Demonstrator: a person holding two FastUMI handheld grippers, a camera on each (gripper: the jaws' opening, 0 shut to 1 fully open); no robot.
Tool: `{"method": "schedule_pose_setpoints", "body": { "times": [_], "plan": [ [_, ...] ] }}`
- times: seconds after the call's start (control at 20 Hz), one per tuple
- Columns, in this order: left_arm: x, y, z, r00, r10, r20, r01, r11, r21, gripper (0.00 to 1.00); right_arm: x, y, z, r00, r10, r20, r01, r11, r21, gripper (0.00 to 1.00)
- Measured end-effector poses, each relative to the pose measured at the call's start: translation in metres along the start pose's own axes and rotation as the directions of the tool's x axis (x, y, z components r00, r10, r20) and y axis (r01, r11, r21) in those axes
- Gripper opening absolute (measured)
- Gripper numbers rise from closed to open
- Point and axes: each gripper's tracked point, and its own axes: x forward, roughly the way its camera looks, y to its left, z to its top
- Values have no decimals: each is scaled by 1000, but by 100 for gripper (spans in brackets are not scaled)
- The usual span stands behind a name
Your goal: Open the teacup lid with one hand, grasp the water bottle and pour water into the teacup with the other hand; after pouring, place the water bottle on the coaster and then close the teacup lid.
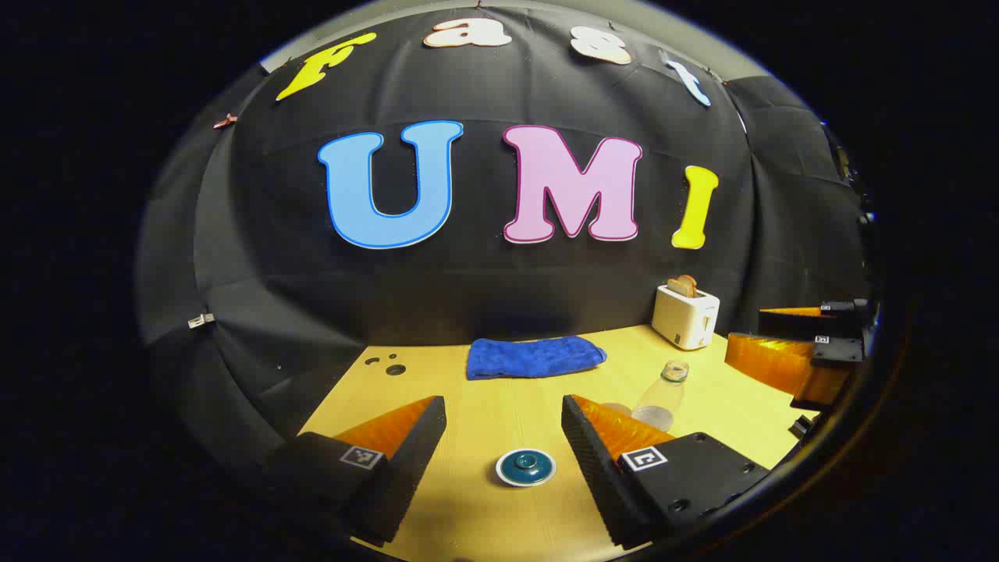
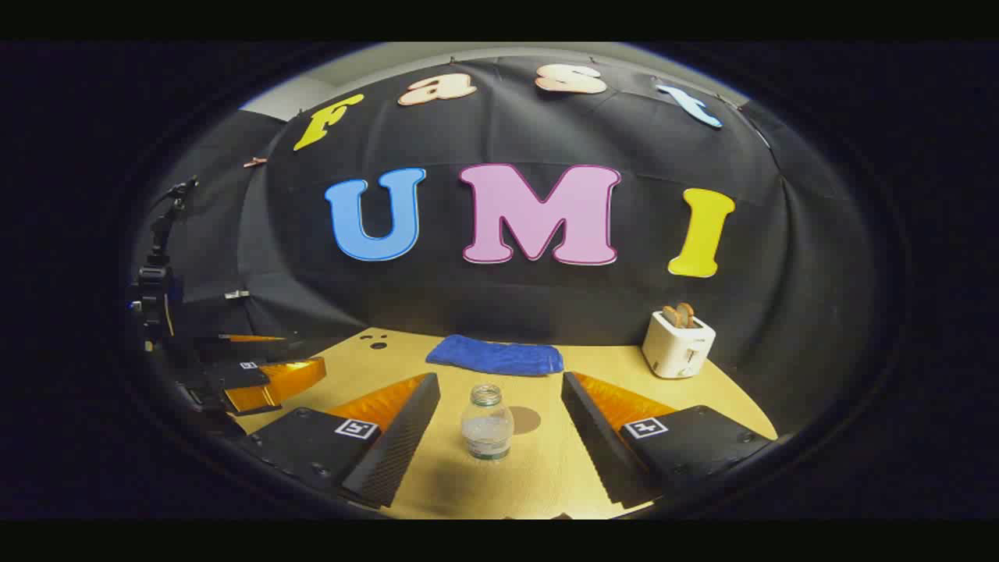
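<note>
The teacup, white with a dark teal lid on it, sits on the wooden table low between the fingers of my left gripper, which is open and holds nothing. The clear, uncapped water bottle stands upright to the right of that gripper. In the right gripper view the bottle stands between the spread fingers of my open right gripper, touching neither. A round brown coaster lies flat just behind and right of the bottle.
A folded blue towel lies at the back of the table. A white toaster with toast in it stands at the back right. The right gripper's orange fingers show at the far right. Small holes mark the table's back left.
</note>
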Motion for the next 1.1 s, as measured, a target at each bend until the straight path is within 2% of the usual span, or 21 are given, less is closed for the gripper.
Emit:
{"method": "schedule_pose_setpoints", "body": {
  "times": [0.3, 0.5, 0.55, 0.6, 0.85, 1.1],
  "plan": [
    [0, -4, -22, 999, 20, -42, -19, 999, 26, 95, 12, 0, -9, 999, 43, -20, -44, 999, -12, 98],
    [4, -6, -25, 999, 16, -51, -16, 1000, 5, 96, 14, 4, -14, 997, 69, -34, -70, 997, -22, 98],
    [3, -5, -26, 999, 17, -50, -17, 1000, 1, 100, 14, 4, -15, 997, 72, -35, -73, 997, -22, 98],
    [4, -4, -26, 999, 21, -49, -21, 1000, -1, 97, 15, 4, -15, 997, 74, -35, -74, 997, -20, 98],
    [-2, 1, -28, 998, 36, -52, -37, 999, -12, 96, 15, 5, -16, 996, 80, -36, -80, 997, -12, 98],
    [2, -2, -37, 998, 18, -67, -19, 1000, -6, 96, 14, 5, -15, 996, 79, -40, -80, 997, -6, 98]
  ]
}}
